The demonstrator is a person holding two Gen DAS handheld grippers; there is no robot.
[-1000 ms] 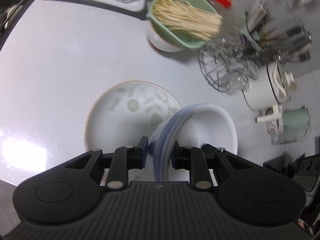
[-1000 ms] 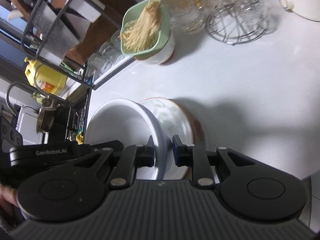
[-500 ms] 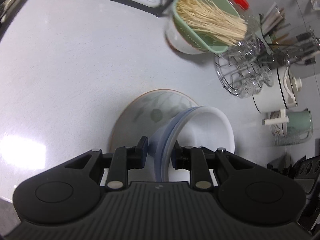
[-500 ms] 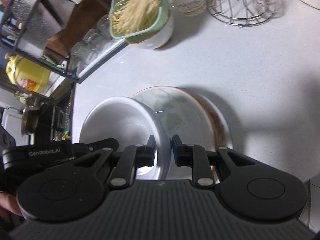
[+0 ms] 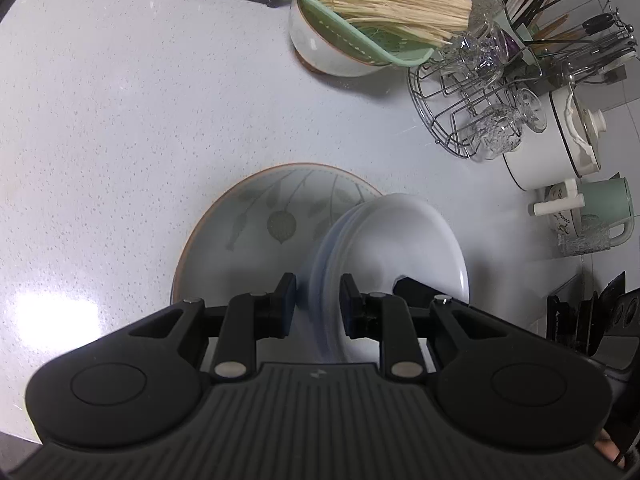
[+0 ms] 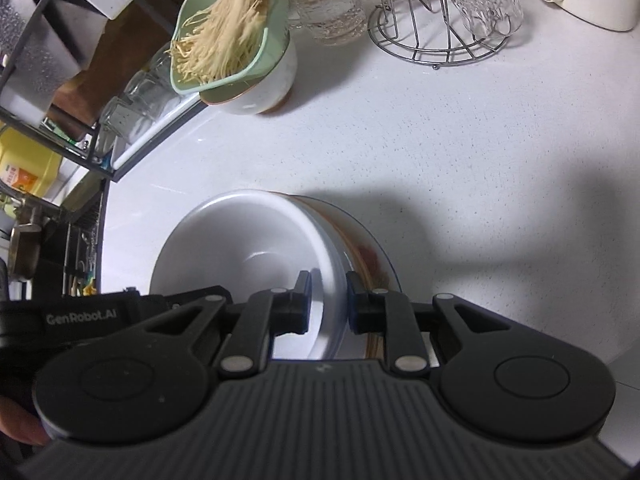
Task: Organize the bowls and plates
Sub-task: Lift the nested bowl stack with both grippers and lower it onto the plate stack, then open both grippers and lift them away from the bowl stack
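A white bowl (image 5: 400,244) hangs low over a leaf-patterned plate (image 5: 264,216) with a brown rim on the grey counter. My left gripper (image 5: 318,300) is shut on the bowl's near left rim, one pad inside and one outside. In the right wrist view the same bowl (image 6: 244,240) covers most of the plate (image 6: 372,256), and my right gripper (image 6: 328,304) is shut on its right rim. The tip of the right gripper shows inside the bowl in the left wrist view. Whether the bowl's base touches the plate is hidden.
A green strainer of noodles (image 5: 372,8) sits in a white bowl at the back. A wire rack with glasses (image 5: 480,108), a white pot (image 5: 560,136) and a green kettle (image 5: 600,208) stand on the right. A black shelf rack (image 6: 60,80) is to the left in the right wrist view.
Both grippers have sunk with the bowl toward the plate, and the bowl now sits squarely over it. The grips have not changed.
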